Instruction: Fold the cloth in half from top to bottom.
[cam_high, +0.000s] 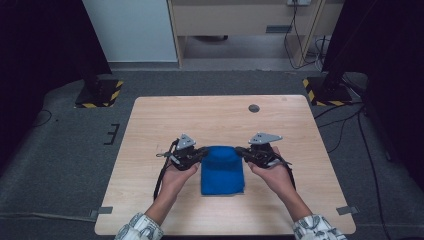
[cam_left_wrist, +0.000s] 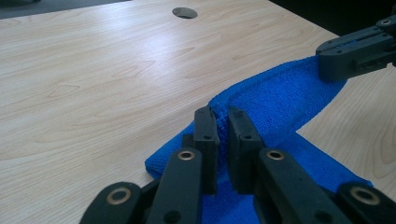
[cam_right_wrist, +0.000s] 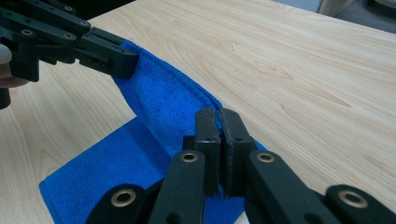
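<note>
A blue cloth (cam_high: 222, 170) lies near the middle of the wooden table (cam_high: 200, 120), its far edge lifted off the surface. My left gripper (cam_high: 202, 152) is shut on the far left corner of that edge, and my right gripper (cam_high: 241, 150) is shut on the far right corner. In the left gripper view the jaws (cam_left_wrist: 223, 119) pinch the cloth (cam_left_wrist: 275, 100), with the other gripper (cam_left_wrist: 357, 51) clamped on it farther off. The right gripper view shows its jaws (cam_right_wrist: 219, 119) closed on the cloth (cam_right_wrist: 159, 100), and the other gripper (cam_right_wrist: 70, 42) holds the far end.
A round cable hole (cam_high: 254, 108) sits in the table's far right part. Bare wood surrounds the cloth on all sides. Black stands with yellow-striped bases (cam_high: 100, 92) (cam_high: 325, 90) flank the table's far corners on the grey floor.
</note>
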